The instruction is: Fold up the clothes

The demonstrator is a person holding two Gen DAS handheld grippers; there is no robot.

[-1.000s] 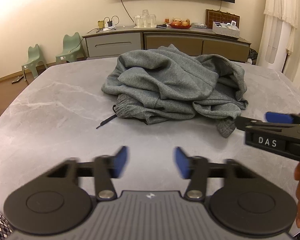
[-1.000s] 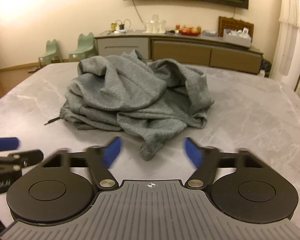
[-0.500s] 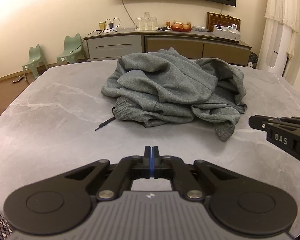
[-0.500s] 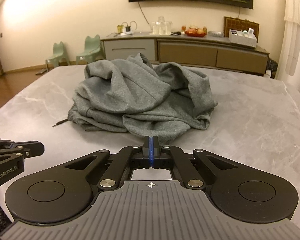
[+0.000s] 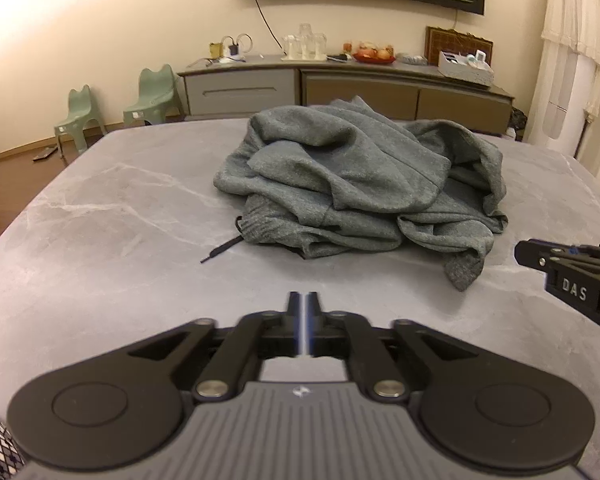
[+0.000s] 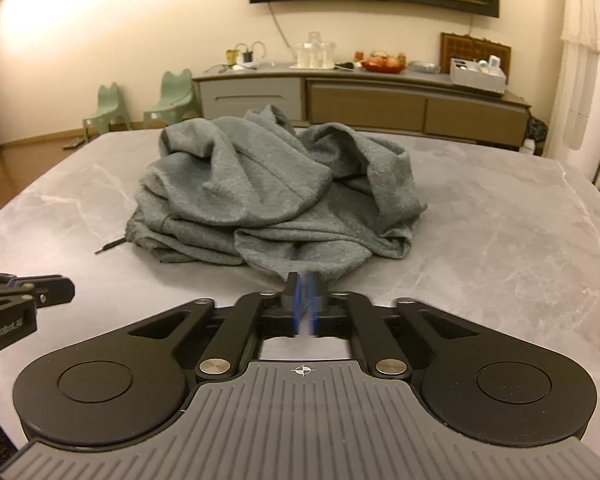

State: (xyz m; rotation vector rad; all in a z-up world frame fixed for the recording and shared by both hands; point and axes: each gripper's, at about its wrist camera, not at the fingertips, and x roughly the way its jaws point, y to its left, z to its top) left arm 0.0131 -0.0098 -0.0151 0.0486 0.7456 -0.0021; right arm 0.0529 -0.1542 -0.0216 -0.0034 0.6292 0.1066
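A crumpled grey sweatshirt-like garment [image 5: 356, 184] lies in a heap on the grey marble table [image 5: 100, 232]; it also shows in the right wrist view [image 6: 268, 196]. A black drawstring [image 5: 220, 249] trails from its left edge. My left gripper [image 5: 303, 320] is shut and empty, over bare table short of the heap. My right gripper [image 6: 305, 300] is shut and empty, just short of the garment's near cuff [image 6: 300, 264]. Each gripper shows at the edge of the other's view: the right one [image 5: 572, 276], the left one [image 6: 20, 300].
The table [image 6: 520, 232] extends around the heap on all sides. Behind it stand a long sideboard [image 5: 340, 88] with glasses and fruit, two small green chairs [image 5: 116, 112], and a curtain [image 5: 572, 60] at the right.
Both grippers went from open to shut about half a second ago and stay shut. Both have moved slightly closer to the garment.
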